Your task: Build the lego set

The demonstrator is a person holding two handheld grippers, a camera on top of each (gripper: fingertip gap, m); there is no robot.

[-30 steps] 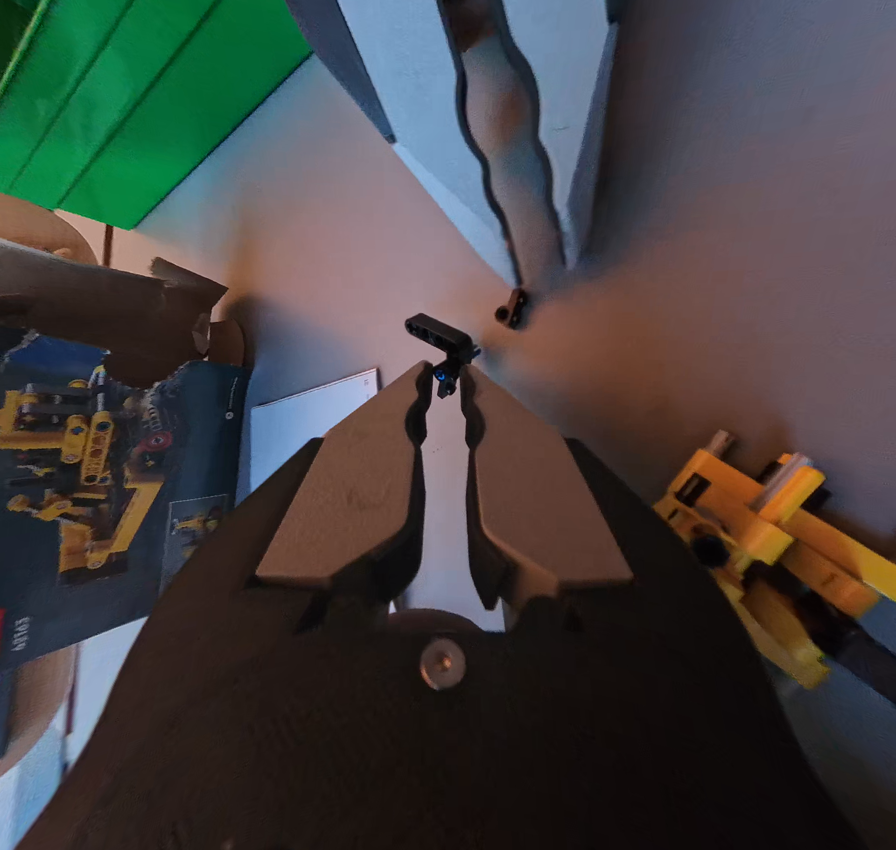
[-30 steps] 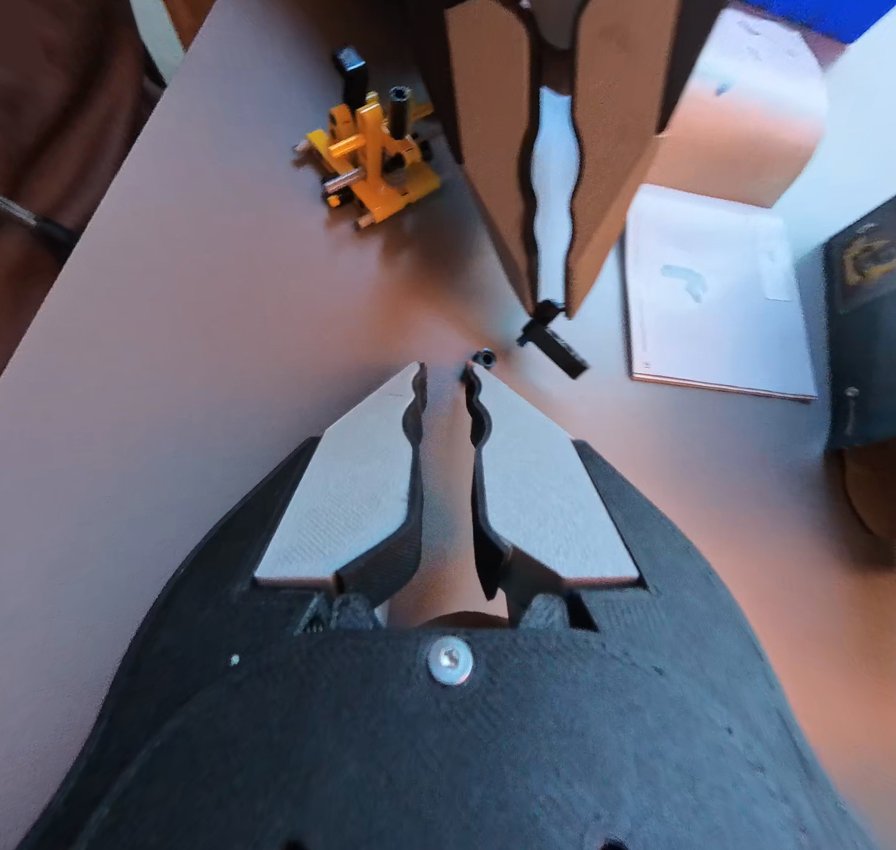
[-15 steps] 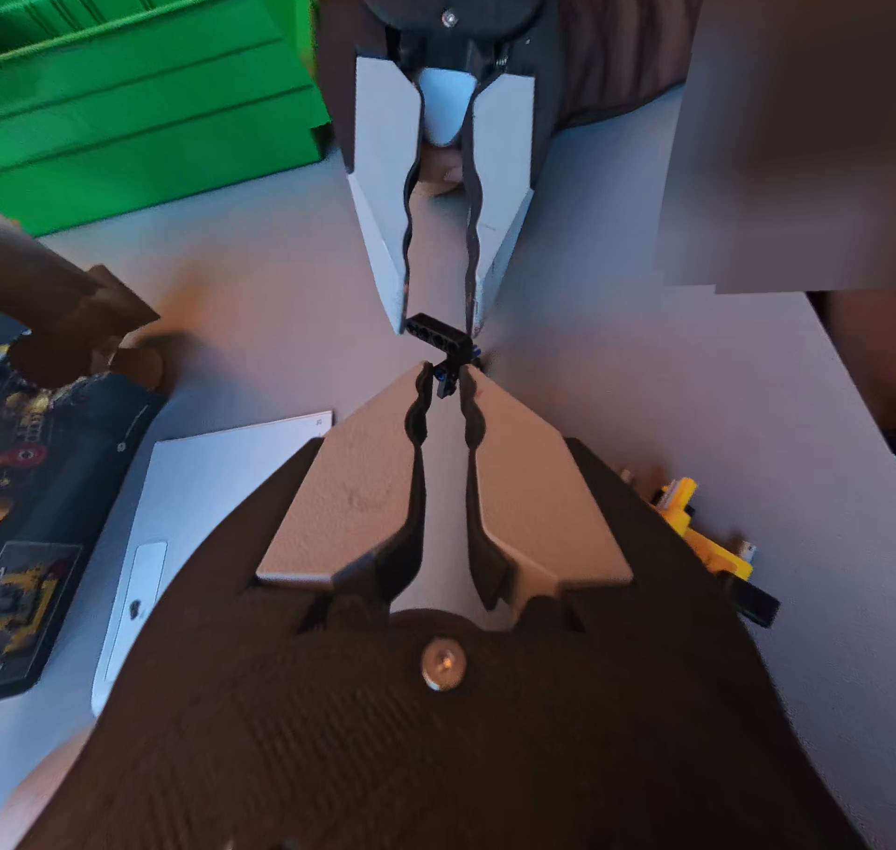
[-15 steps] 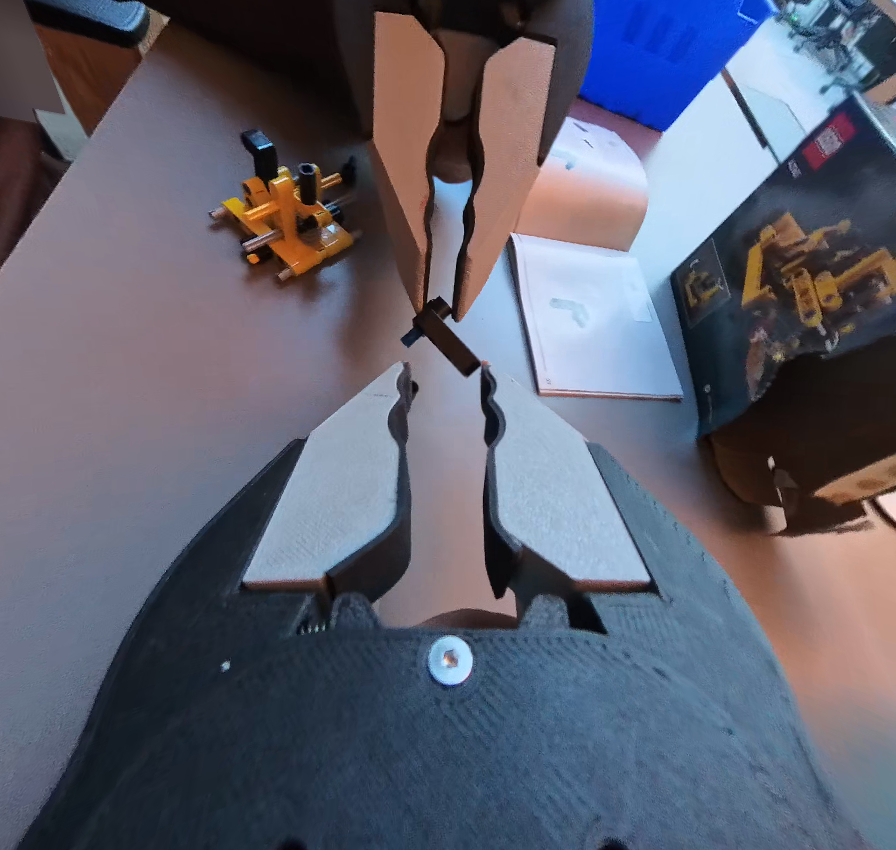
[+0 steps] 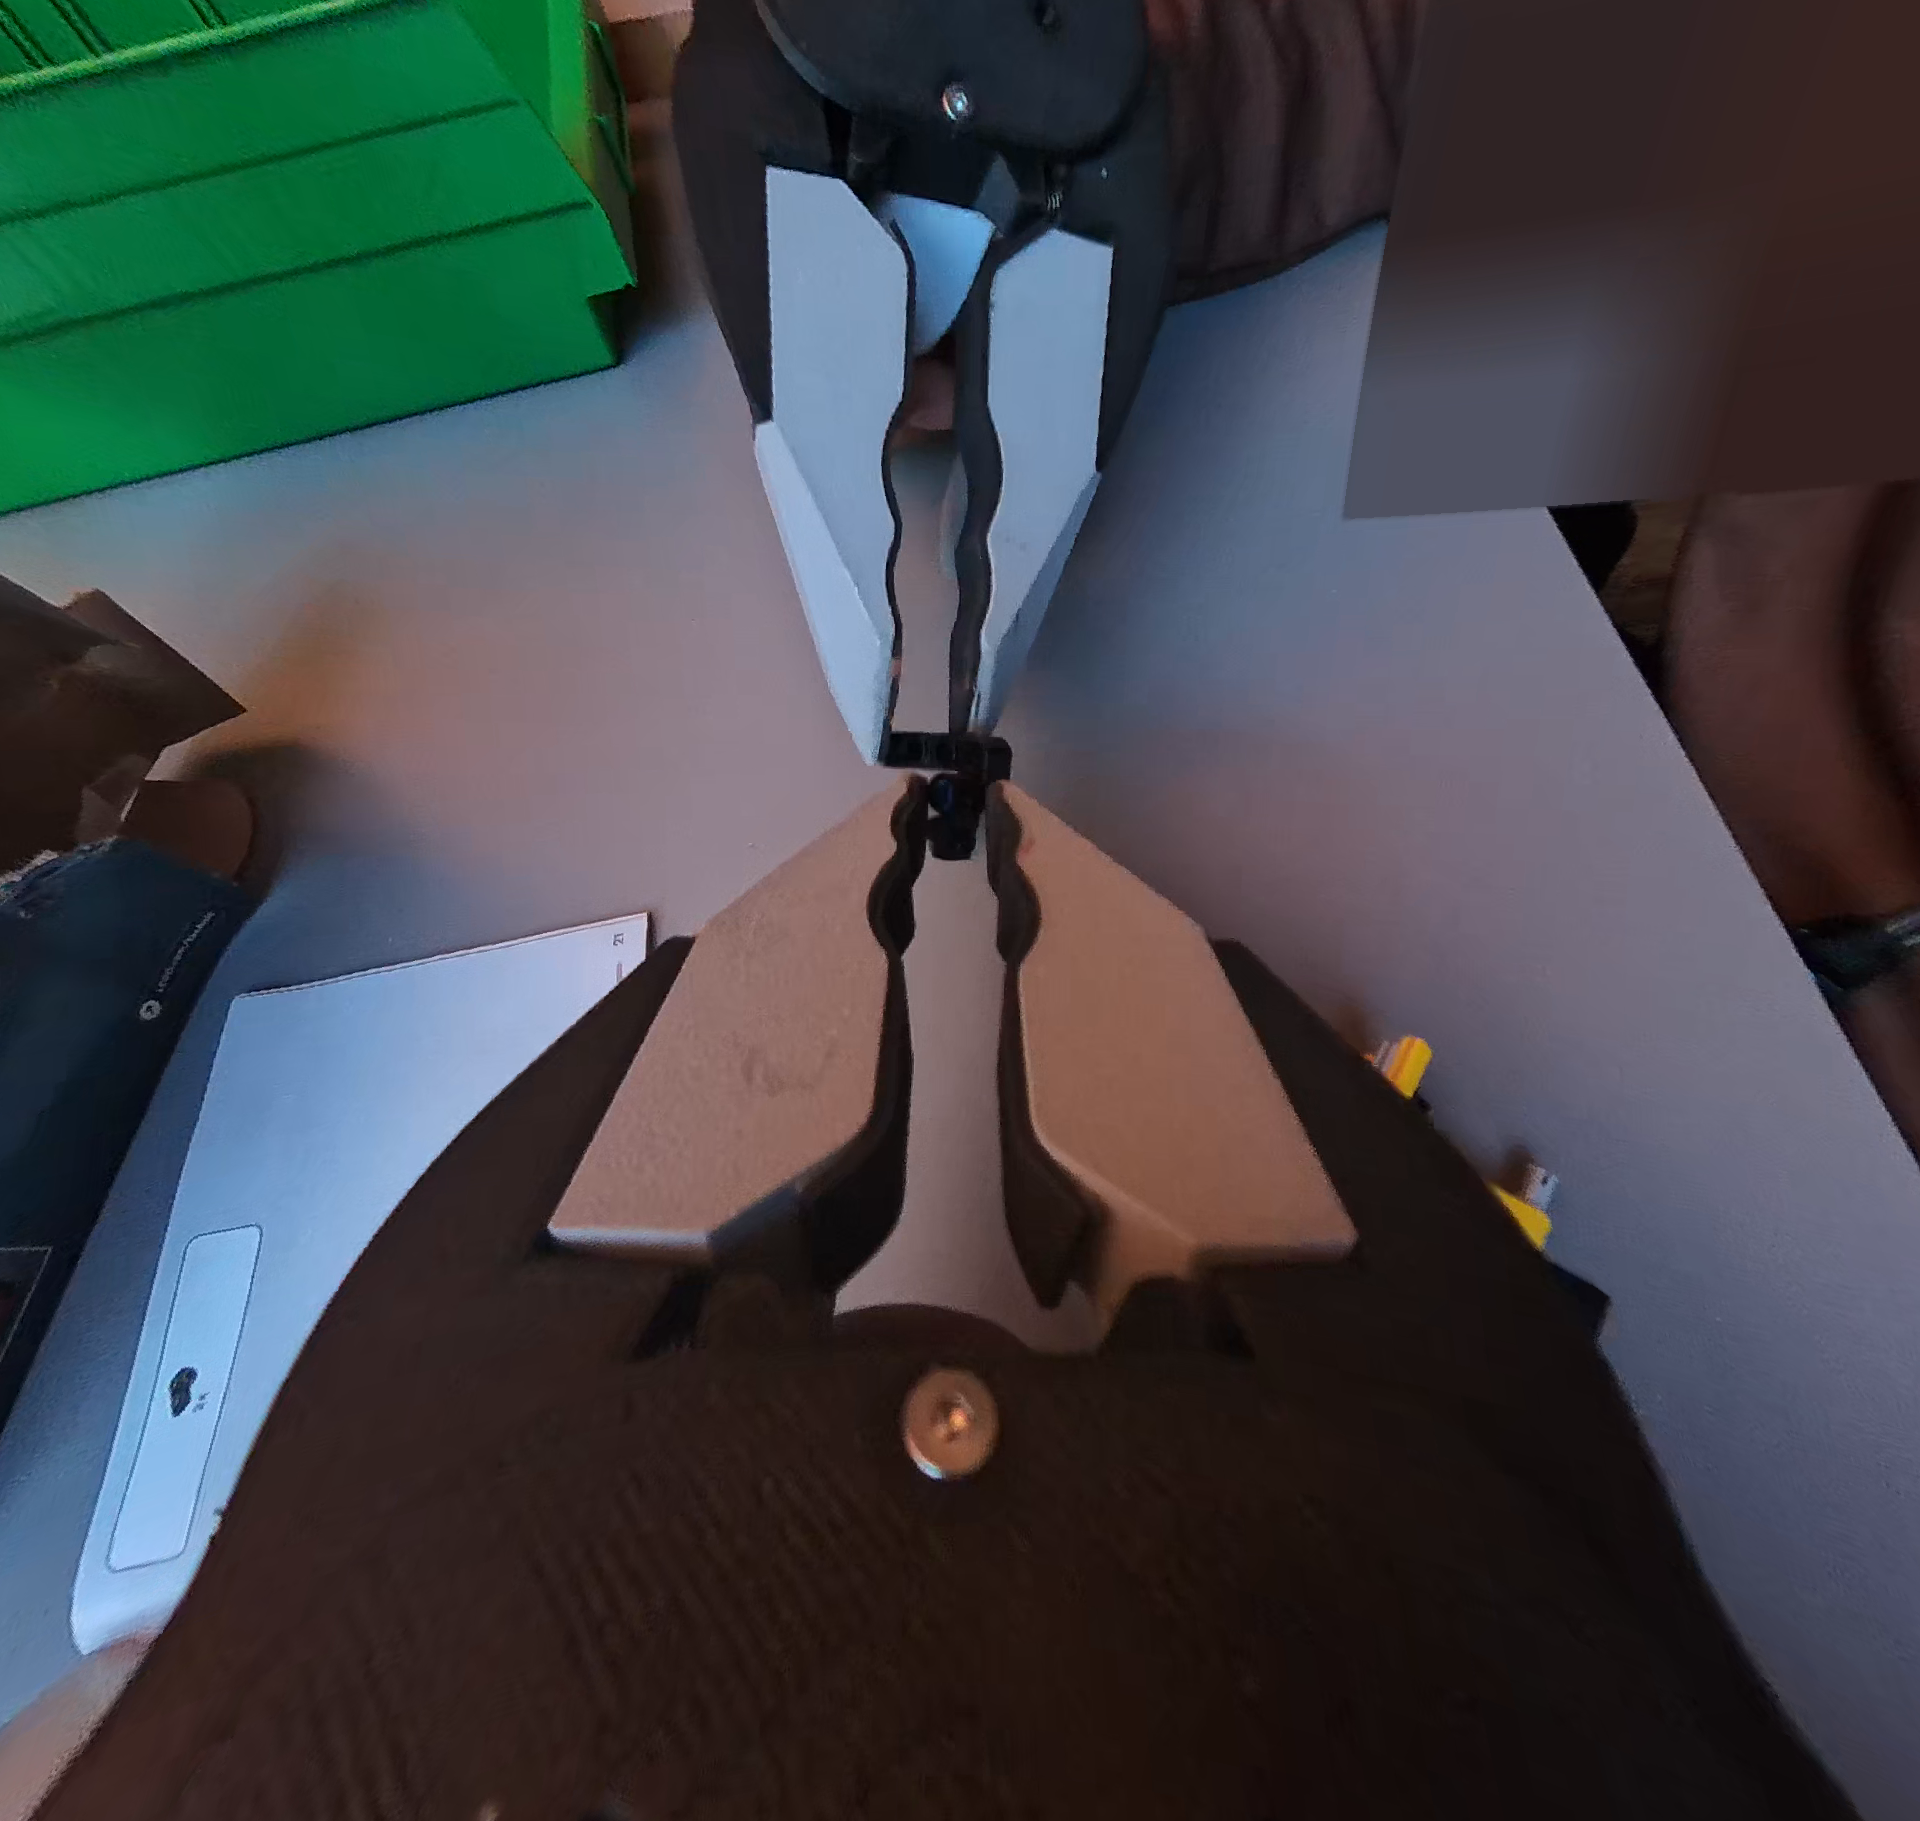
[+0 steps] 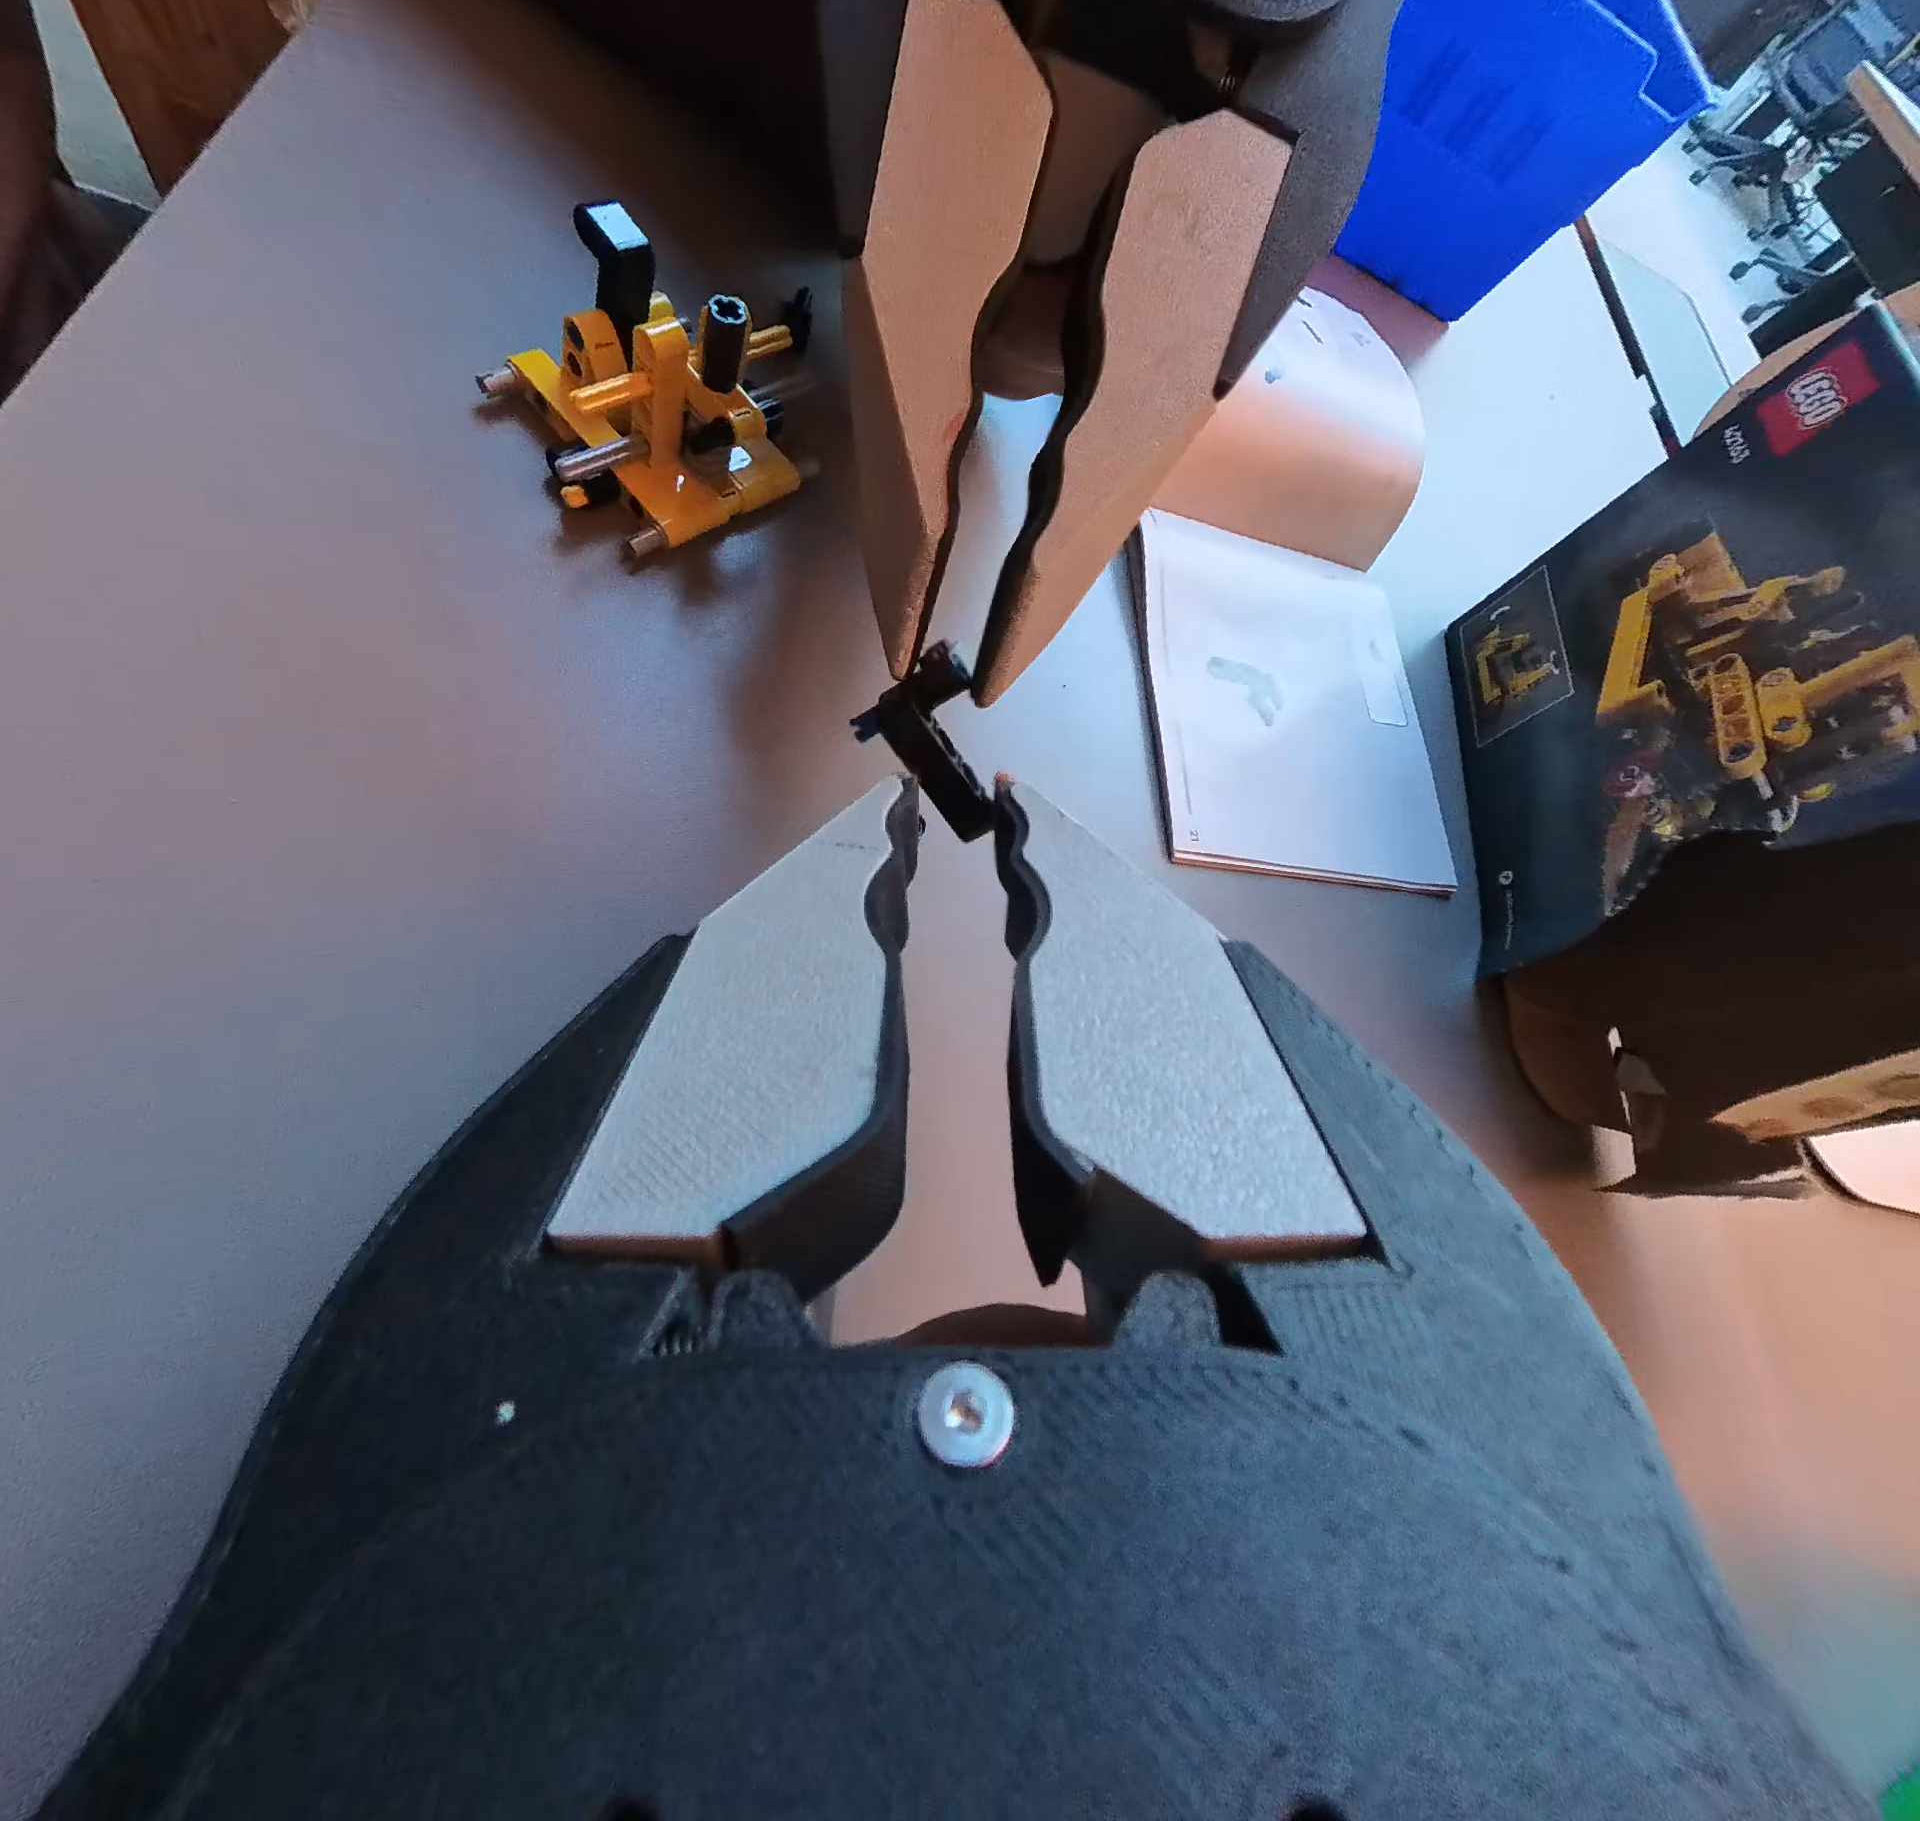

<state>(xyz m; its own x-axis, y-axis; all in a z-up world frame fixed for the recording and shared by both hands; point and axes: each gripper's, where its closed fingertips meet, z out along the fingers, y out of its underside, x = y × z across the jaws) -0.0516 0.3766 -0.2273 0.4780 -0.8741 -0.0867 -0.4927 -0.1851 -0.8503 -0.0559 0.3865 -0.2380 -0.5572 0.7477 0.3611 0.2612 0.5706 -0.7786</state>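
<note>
My left gripper [image 5: 954,810] is shut on the short arm of a small black angled lego beam [image 5: 945,751] and holds it above the grey table [image 5: 1299,732]. In the right wrist view the left gripper [image 6: 940,678] comes down from the top with the beam [image 6: 935,769] slanting toward my right gripper [image 6: 954,800]. The right gripper's tips are closed narrowly on the beam's free end. In the left wrist view the right gripper [image 5: 933,737] meets the beam from the far side. A part-built yellow lego assembly [image 6: 655,431] stands on the table at the left.
An open instruction booklet [image 6: 1288,711] lies right of the grippers, with the dark lego box [image 6: 1683,691] beyond it. A green bin [image 5: 291,161] and a blue bin [image 6: 1507,88] stand at the table's ends. A person's sleeve [image 5: 1818,732] is past the table edge. Less than 4 cm separates the two grippers' tips.
The two grippers have come tip to tip. My right gripper opened wider half a second ago and has now narrowed on the end of the beam that the left gripper holds.
</note>
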